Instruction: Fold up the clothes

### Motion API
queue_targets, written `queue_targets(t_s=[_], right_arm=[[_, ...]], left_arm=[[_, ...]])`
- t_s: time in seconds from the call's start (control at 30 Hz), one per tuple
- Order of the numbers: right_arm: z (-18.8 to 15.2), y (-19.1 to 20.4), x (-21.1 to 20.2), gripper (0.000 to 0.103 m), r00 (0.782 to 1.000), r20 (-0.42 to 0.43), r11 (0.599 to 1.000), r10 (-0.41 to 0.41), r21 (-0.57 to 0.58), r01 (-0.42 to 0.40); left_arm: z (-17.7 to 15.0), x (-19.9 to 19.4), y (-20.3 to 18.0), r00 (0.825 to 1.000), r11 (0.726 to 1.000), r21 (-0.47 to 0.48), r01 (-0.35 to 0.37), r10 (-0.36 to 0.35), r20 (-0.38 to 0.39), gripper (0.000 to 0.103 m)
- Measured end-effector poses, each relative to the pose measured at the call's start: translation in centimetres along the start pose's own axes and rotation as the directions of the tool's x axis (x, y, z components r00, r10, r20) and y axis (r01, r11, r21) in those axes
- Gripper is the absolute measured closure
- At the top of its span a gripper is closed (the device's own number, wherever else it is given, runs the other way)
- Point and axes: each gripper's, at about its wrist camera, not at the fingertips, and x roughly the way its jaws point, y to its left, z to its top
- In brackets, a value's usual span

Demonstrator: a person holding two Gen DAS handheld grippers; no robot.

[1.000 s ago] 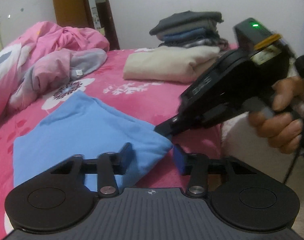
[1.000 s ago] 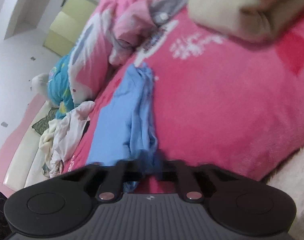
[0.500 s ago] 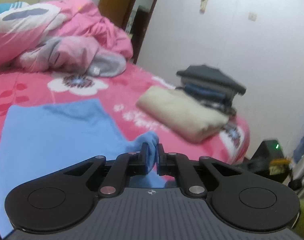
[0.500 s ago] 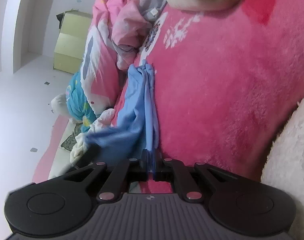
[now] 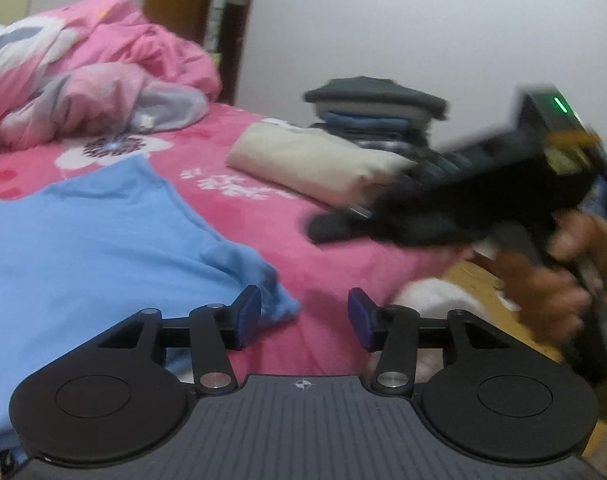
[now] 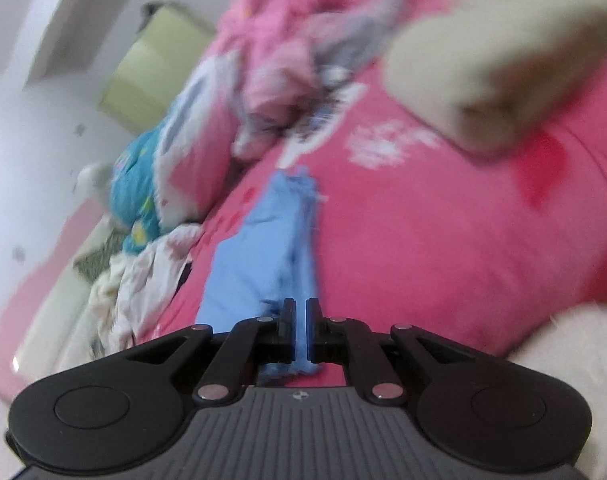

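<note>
A light blue garment lies spread on the pink bed, its bunched corner beside my left fingers. My left gripper is open just off that corner, with nothing between its blue pads. In the right wrist view the blue garment runs as a narrow folded strip up to my right gripper, whose jaws stand almost together with blue cloth filling the slit. In the left wrist view the right gripper is blurred, held in a hand over the bed's right side.
A folded beige garment and a stack of dark folded clothes sit at the bed's far right. A crumpled pink quilt fills the far left. Loose pale clothes lie beside the bed, and a white fluffy thing sits at its near edge.
My left gripper, shut on the blue corner half a second ago, has opened and the corner lies on the bed. The right gripper has come lower over the bed, still with blue cloth.
</note>
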Motion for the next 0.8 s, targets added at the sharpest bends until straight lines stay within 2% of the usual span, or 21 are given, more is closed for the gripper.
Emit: queue_targets(t_s=[0.07, 0.13, 0.2, 0.3, 0.37, 0.4, 0.47, 0.6, 0.7, 0.8], right_arm=[[0.0, 1.8, 0.7, 0.098, 1.000, -0.006, 0.992, -0.021, -0.124, 0.020], [0.0, 3.6, 1.4, 0.098, 0.999, -0.008, 0.969, -0.042, -0.245, 0.038], [0.0, 5.3, 2.2, 0.098, 0.998, -0.009, 0.930, -0.063, -0.364, 0.055], [0.0, 8.0, 3.2, 0.098, 0.996, -0.004, 0.845, -0.094, -0.530, 0.078], [-0.6, 6.3, 4.6, 0.100, 0.972, -0.057, 0.833, -0.226, -0.528, 0.163], [-0.3, 6.4, 4.3, 0.100, 0.969, -0.047, 0.830, -0.241, -0.527, 0.181], [0.4, 7.2, 3.4, 0.098, 0.967, -0.015, 0.825, -0.255, -0.525, 0.209], [1.8, 8.6, 1.5, 0.098, 0.958, 0.049, 0.813, -0.281, -0.519, 0.265], [2.5, 10.9, 2.5, 0.098, 0.978, 0.092, 0.817, -0.187, -0.539, 0.207], [3.1, 9.0, 4.7, 0.099, 0.961, 0.073, 0.816, -0.267, -0.513, 0.266]], left_arm=[[-0.3, -1.4, 0.2, 1.000, 1.000, 0.014, -0.020, 0.020, 0.011, 0.055], [-0.4, -3.1, 1.3, 0.997, 0.998, -0.010, -0.065, 0.066, 0.036, 0.055], [-0.5, -4.9, 3.3, 0.990, 0.989, -0.082, -0.120, 0.125, 0.066, 0.055], [-1.1, -6.2, 7.0, 0.972, 0.960, -0.185, -0.210, 0.225, 0.061, 0.055], [-2.0, -6.4, 9.1, 0.960, 0.937, -0.227, -0.266, 0.279, 0.027, 0.055], [-2.4, -6.6, 9.9, 0.958, 0.929, -0.249, -0.274, 0.286, 0.014, 0.056], [-3.2, -7.0, 11.3, 0.959, 0.917, -0.294, -0.271, 0.283, 0.000, 0.056], [-4.3, -7.8, 12.2, 0.959, 0.909, -0.326, -0.258, 0.281, 0.025, 0.056], [-4.7, -8.0, 11.9, 0.957, 0.911, -0.321, -0.258, 0.286, 0.042, 0.056], [-5.4, -8.0, 11.9, 0.956, 0.914, -0.315, -0.256, 0.288, 0.060, 0.056]])
